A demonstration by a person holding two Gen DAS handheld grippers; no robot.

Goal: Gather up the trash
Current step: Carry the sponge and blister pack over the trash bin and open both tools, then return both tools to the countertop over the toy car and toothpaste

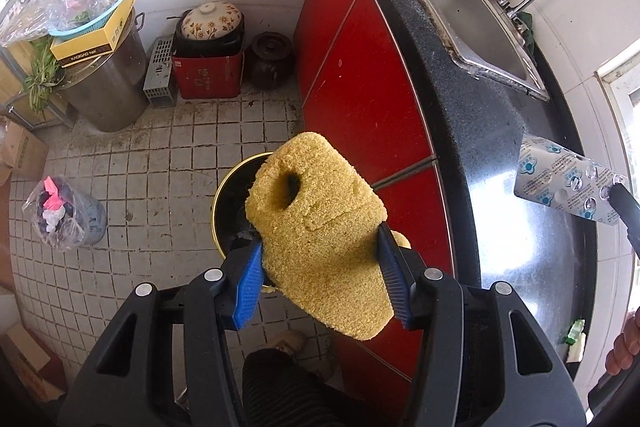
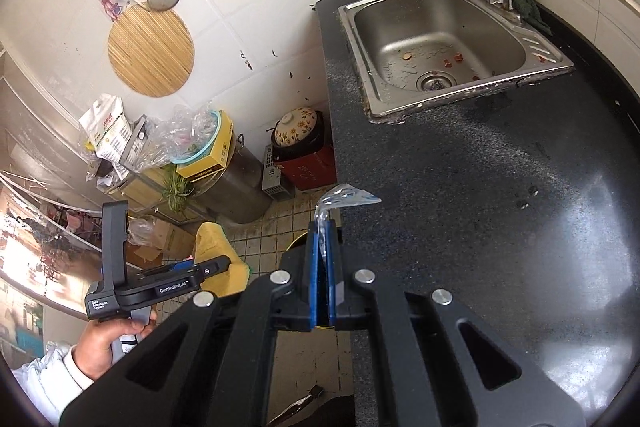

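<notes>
Left gripper [image 1: 320,267] clamps yellow sponge [image 1: 320,223] above bin [image 1: 224,195]; right gripper [image 2: 322,227] pinches blister pack [image 2: 346,197] shut at counter [image 2: 480,187] edge. Neither dropped yet.

The sponge [image 1: 320,227] hangs above the bin [image 1: 232,211] on the floor, left of the counter [image 1: 460,131].

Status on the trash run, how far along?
Done: both pieces picked up. In hand: left gripper holds the yellow porous sponge over the black gold-rimmed bin; right gripper is shut on the empty foil blister pack. Left: drop both in. Food scraps remain in the steel sink.
</notes>
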